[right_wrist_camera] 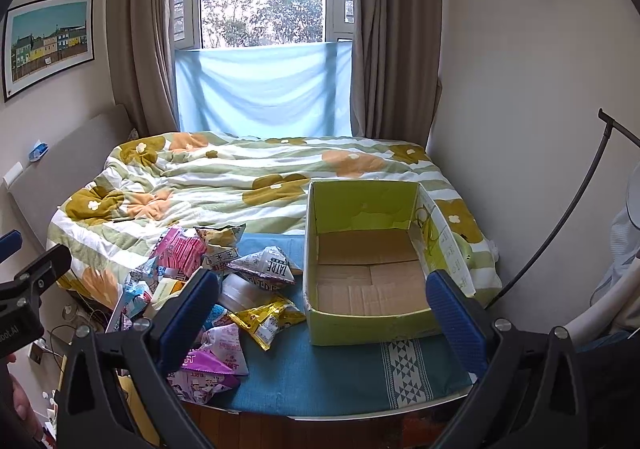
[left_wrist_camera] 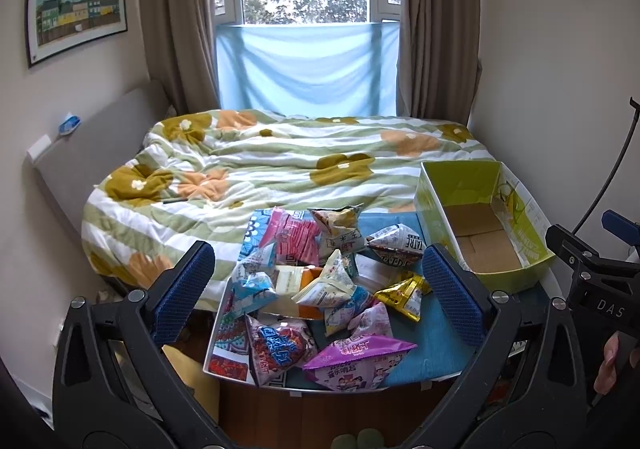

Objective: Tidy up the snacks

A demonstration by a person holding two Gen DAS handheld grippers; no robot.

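A pile of several snack bags lies on a small table with a blue cloth, among them a purple bag, a gold bag and a pink bag. A green cardboard box stands empty to the right of the pile; it also shows in the right wrist view. My left gripper is open above the pile and holds nothing. My right gripper is open in front of the box, with the snack pile to its left.
A bed with a flowered quilt lies behind the table, under a window with curtains. A wall rises to the right of the box. A black curved stand rises at the right. Wooden floor shows below the table's front edge.
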